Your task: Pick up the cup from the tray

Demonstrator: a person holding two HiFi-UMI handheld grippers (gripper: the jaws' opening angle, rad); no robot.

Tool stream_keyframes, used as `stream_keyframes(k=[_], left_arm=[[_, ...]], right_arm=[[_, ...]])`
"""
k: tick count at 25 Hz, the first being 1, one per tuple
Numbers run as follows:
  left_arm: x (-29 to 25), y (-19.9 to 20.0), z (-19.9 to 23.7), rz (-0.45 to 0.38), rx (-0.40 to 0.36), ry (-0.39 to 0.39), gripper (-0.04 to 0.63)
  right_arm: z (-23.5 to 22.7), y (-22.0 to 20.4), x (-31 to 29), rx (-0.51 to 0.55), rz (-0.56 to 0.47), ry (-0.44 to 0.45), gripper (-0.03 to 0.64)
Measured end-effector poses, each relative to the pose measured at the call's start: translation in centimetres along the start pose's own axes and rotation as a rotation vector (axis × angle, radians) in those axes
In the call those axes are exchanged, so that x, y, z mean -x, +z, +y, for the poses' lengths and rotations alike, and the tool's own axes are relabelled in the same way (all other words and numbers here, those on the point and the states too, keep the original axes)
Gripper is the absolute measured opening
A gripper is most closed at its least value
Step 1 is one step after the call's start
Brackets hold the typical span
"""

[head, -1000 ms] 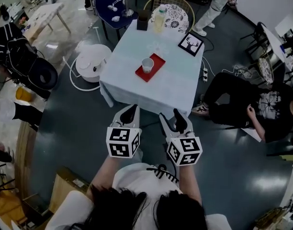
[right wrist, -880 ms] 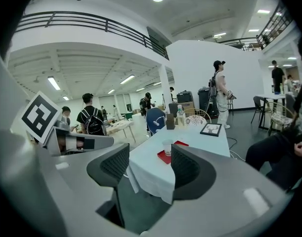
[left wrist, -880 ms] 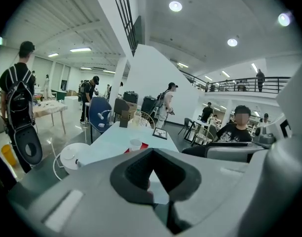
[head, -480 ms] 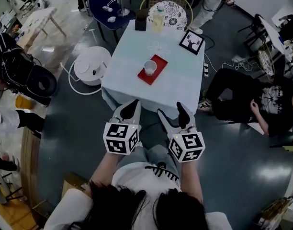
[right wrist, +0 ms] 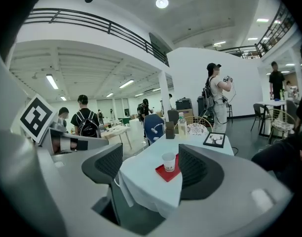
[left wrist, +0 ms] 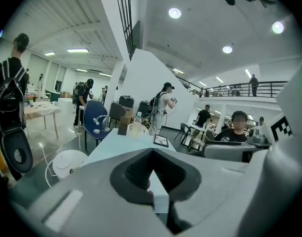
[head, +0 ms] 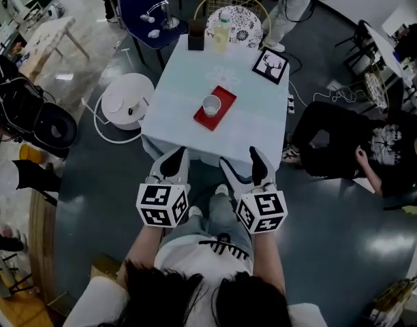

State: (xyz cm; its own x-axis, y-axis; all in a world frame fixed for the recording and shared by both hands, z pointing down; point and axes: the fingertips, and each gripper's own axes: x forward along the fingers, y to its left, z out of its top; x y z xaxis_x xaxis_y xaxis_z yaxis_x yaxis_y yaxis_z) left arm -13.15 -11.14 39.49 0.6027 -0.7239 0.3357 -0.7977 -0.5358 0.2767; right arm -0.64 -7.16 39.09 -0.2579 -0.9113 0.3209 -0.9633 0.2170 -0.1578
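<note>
While both are held short of the near edge of the worktop (head: pixel 174 111), the left gripper (head: pixel 173 161) has its jaws together on nothing. The right gripper (head: pixel 241 163), whose jaws have just been opening, stands wide and empty. Mid-worktop: red tray (head: pixel 224 98), with the white cup (head: pixel 210 105) upright on it. Far edge of worktop: framed deer picture (head: pixel 270 65), bottle (head: pixel 221 34), dark box (head: pixel 195 35).

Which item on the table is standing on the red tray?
The white cup, the only one on the red tray; the bottle, dark box and framed deer picture sit directly on the tablecloth nearer the far edge.
</note>
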Motion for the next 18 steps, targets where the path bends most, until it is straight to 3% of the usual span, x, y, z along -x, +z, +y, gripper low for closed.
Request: stream_keyframes(k=[4, 11, 18], left_arm=[[-1.0, -0.5, 1.6, 0.01, 0.042, 0.022, 0.001], [-4.0, 0.5, 3.1, 0.013, 0.034, 0.055, 0.001], [-7.0, 0.6, 3.9, 0.071, 0.036, 0.054, 0.001]], right_arm=[[-0.5, 0.7, -1.3, 0.023, -0.008, 0.017, 0.367], [-1.9, 1.3, -4.7, 0.046, 0.005, 0.027, 0.379], [-3.3, 1.9, -8.3, 0.07, 0.04, 0.056, 0.394]])
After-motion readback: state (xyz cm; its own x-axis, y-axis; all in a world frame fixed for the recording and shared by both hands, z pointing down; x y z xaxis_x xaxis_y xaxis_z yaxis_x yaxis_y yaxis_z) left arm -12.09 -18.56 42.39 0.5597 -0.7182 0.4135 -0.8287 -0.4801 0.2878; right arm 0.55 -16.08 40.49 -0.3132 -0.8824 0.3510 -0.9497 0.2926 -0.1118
